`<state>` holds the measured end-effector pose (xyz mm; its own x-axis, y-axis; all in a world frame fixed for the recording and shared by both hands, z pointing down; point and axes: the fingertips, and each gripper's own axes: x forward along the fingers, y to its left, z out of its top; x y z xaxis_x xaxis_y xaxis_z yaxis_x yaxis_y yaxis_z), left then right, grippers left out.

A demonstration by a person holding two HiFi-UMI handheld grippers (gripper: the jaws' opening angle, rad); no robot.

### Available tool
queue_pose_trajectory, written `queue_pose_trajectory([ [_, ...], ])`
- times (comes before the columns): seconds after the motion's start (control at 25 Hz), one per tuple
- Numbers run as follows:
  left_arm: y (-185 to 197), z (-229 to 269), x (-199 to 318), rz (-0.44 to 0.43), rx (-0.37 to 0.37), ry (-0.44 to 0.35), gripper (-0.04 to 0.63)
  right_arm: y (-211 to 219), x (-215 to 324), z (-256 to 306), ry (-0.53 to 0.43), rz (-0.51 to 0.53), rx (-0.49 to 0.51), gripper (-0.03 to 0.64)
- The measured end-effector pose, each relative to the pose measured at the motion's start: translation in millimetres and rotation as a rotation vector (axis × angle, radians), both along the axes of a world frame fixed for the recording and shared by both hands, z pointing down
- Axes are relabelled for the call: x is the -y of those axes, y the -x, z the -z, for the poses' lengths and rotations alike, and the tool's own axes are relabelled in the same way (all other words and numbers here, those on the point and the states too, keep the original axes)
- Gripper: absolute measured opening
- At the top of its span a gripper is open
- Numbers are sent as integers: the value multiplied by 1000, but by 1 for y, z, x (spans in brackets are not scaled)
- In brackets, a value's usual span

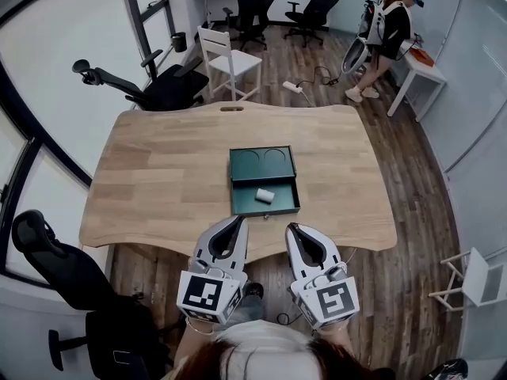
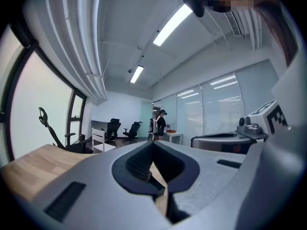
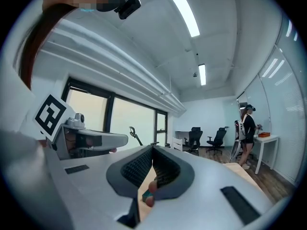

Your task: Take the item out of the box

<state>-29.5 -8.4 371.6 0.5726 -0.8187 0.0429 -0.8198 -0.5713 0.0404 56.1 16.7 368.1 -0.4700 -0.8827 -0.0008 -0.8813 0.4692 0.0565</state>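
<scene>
Item: white roll (image 1: 264, 195), lying in the near half of the open green box (image 1: 245, 203), centre of the table (image 1: 158, 172). Your left gripper (image 1: 239, 220) and right gripper (image 1: 292, 229): jaws pressed together, empty, parked at the near edge, likely ready to reach

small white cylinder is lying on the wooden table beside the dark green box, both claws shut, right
No: the head view shows the small white cylinder inside the dark green box, not beside it on the wooden table. The left claw and right claw are shut.
</scene>
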Motion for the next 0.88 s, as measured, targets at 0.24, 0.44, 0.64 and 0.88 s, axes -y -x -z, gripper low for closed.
queue_pose_trajectory([
  [0.24, 12, 6, 33, -4, -13, -5, 5, 9, 34, 3, 11, -6, 0, 23],
  [0.44, 19, 5, 55, -15, -17, 12, 5, 16, 57, 3, 23, -28, -12, 23],
  [0.64, 24, 4, 73, -33, -26, -3, 5, 18, 74, -5, 45, -63, -15, 23],
  [0.88, 23, -4, 87, -45, -32, 17, 5, 14, 87, -17, 73, -78, -34, 23],
])
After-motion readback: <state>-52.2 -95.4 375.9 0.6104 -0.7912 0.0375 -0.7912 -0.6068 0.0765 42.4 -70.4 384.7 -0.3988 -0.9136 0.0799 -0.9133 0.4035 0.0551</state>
